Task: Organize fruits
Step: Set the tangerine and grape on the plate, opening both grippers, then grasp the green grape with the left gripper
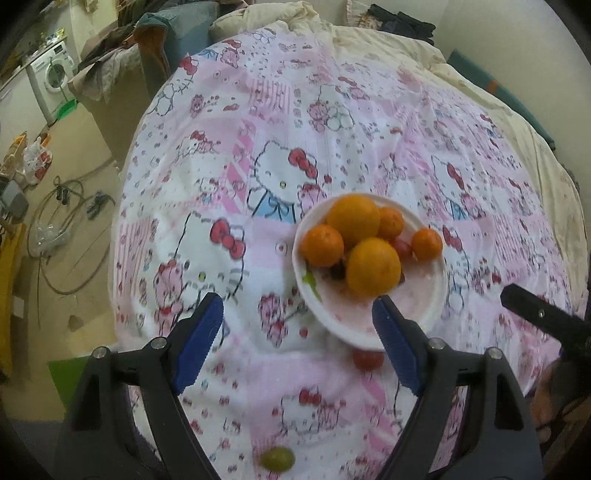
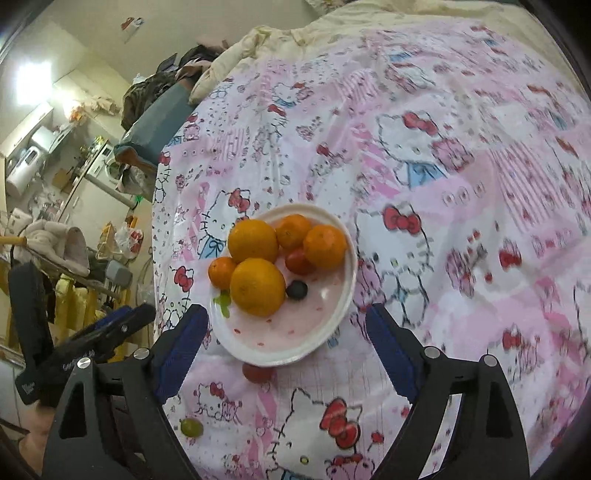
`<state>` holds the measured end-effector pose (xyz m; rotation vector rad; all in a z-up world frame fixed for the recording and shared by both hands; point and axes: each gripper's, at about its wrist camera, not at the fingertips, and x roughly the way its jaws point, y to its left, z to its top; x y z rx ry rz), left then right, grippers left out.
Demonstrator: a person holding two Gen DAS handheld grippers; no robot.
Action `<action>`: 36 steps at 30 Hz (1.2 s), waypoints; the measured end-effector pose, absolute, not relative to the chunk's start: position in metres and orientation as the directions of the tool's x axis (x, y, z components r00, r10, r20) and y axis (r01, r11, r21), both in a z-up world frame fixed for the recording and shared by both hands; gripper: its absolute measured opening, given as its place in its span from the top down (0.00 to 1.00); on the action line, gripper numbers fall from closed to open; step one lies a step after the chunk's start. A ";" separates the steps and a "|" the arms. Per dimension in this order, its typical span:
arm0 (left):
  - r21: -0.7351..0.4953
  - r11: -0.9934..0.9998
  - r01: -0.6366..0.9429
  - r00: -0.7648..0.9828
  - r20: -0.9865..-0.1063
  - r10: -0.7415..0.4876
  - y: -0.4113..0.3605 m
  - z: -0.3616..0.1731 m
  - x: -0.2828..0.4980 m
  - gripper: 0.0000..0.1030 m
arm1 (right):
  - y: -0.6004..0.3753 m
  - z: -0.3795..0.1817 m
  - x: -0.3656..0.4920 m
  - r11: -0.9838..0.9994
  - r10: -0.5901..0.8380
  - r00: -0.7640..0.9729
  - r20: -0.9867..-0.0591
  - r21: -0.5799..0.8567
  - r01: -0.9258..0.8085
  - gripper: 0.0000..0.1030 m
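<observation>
A white plate [image 1: 369, 332] [image 2: 280, 350] sits on the pink cartoon-print cover. It holds two large oranges [image 1: 373, 266] [image 2: 257, 286], several small tangerines [image 1: 322, 245] [image 2: 325, 246], a red tomato [image 2: 298, 260] and a dark berry [image 2: 296, 289]. A red cherry tomato [image 1: 367, 359] [image 2: 257, 373] lies on the cover just in front of the plate. A green grape [image 1: 277, 458] [image 2: 191, 427] lies nearer. My left gripper [image 1: 299, 347] is open and empty above the cover. My right gripper [image 2: 284, 350] is open and empty over the plate's near rim.
The bed's left edge drops to a floor with hoses [image 1: 66, 229], a washing machine [image 1: 51, 77] and clutter. A cream duvet [image 1: 280, 18] lies at the far end. The other gripper's finger shows at the right of the left wrist view [image 1: 543, 317].
</observation>
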<state>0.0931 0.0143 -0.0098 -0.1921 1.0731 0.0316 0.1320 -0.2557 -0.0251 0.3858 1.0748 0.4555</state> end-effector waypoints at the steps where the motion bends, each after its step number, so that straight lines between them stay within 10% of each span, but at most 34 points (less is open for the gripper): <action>1: -0.139 0.984 -0.113 0.478 -0.876 -0.069 0.014 -0.010 0.087 0.22 | -0.256 -0.027 0.130 0.839 0.538 0.390 -0.747 0.520 -0.162 0.13; 25: -0.054 0.997 -0.049 0.175 -0.983 -0.045 -0.015 -0.091 -0.005 0.23 | -0.248 -0.035 0.113 0.838 0.544 0.351 -0.762 0.519 -0.171 0.13; 36: -0.036 0.999 -0.005 0.173 -0.984 -0.034 -0.019 -0.099 -0.008 0.68 | -0.239 -0.034 0.112 0.830 0.558 0.335 -0.760 0.524 -0.192 0.13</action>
